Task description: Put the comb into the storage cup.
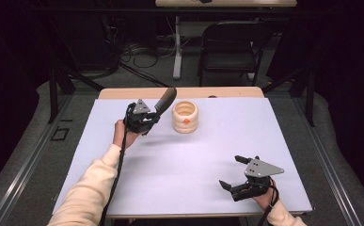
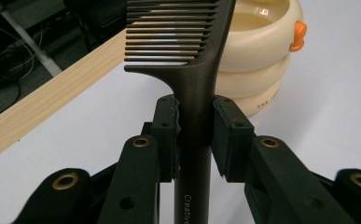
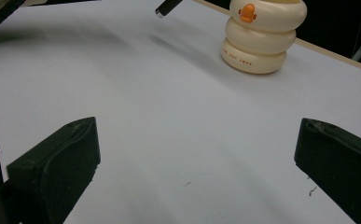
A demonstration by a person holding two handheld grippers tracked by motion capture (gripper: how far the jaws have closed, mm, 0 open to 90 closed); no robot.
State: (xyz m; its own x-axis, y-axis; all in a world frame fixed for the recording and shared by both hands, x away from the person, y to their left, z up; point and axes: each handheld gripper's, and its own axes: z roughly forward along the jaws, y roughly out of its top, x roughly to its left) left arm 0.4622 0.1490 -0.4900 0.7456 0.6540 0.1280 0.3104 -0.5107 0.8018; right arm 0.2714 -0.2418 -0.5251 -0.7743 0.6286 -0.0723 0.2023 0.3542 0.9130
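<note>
A dark brown comb (image 2: 194, 74) is clamped by its handle between the pads of my left gripper (image 2: 194, 133), toothed end pointing up and away. In the high view this comb (image 1: 165, 100) slants toward a cream ribbed cup (image 1: 185, 117) with an orange beak, and the left gripper (image 1: 147, 118) is held above the white mat just left of the cup. The cup (image 2: 262, 56) sits right behind the comb. My right gripper (image 1: 232, 170) rests low at the mat's near right, jaws wide apart with nothing between them. The cup (image 3: 262, 37) stands far off from it.
A white mat (image 1: 208, 155) covers the table, with a wooden strip (image 1: 123, 93) along the far edge. A black folding chair (image 1: 229, 47) and a table leg stand on the floor beyond. Cables trail on the floor behind.
</note>
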